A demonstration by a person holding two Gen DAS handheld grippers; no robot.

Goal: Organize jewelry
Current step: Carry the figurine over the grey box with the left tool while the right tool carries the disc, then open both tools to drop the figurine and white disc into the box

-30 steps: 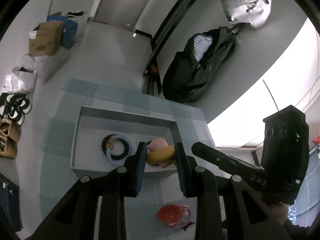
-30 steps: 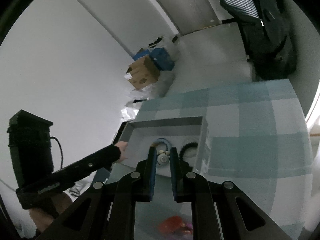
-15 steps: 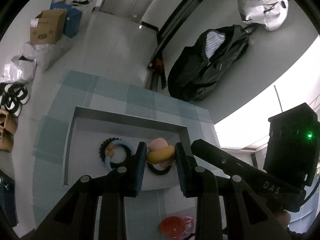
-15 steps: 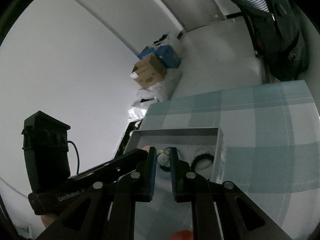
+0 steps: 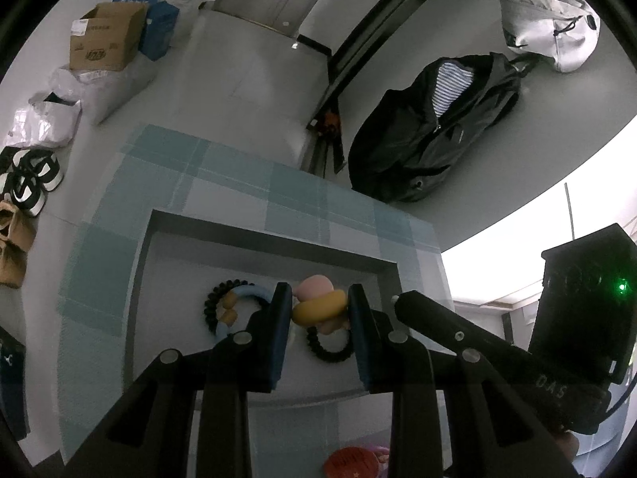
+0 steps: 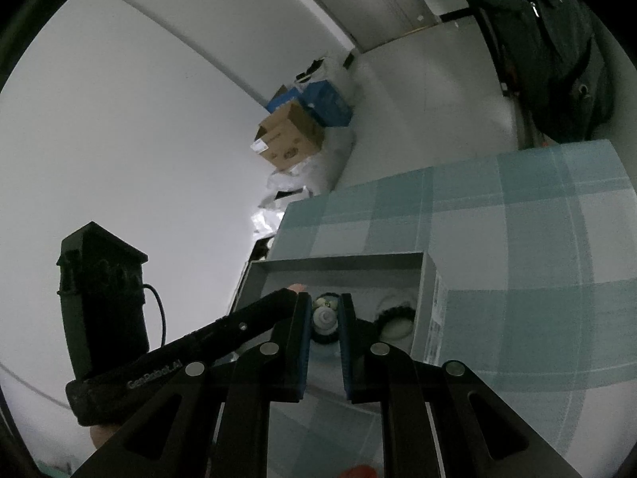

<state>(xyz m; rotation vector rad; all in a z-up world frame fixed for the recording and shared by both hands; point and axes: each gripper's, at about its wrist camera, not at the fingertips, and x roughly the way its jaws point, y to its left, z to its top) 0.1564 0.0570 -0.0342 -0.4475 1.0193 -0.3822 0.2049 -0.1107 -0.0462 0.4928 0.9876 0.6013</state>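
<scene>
Both grippers have sunk closer over the grey tray (image 5: 262, 235), which sits on the checked blue cloth (image 5: 239, 175) and now fills more of each view. Above the tray's right half the left gripper (image 5: 318, 310) is clamped on a yellow and pink bracelet (image 5: 318, 304). Beside it the right gripper (image 6: 322, 318) pinches a small pale beaded piece (image 6: 323, 310), and a black beaded bracelet (image 5: 328, 348) lies on the tray floor beneath.

Black jacket (image 5: 434, 135), cardboard box (image 5: 105, 38)

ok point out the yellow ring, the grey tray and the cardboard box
yellow ring (image 5: 318, 308), left wrist view, middle of its front curve
grey tray (image 5: 270, 243), left wrist view, far wall
cardboard box (image 5: 105, 42), left wrist view, front face
</scene>
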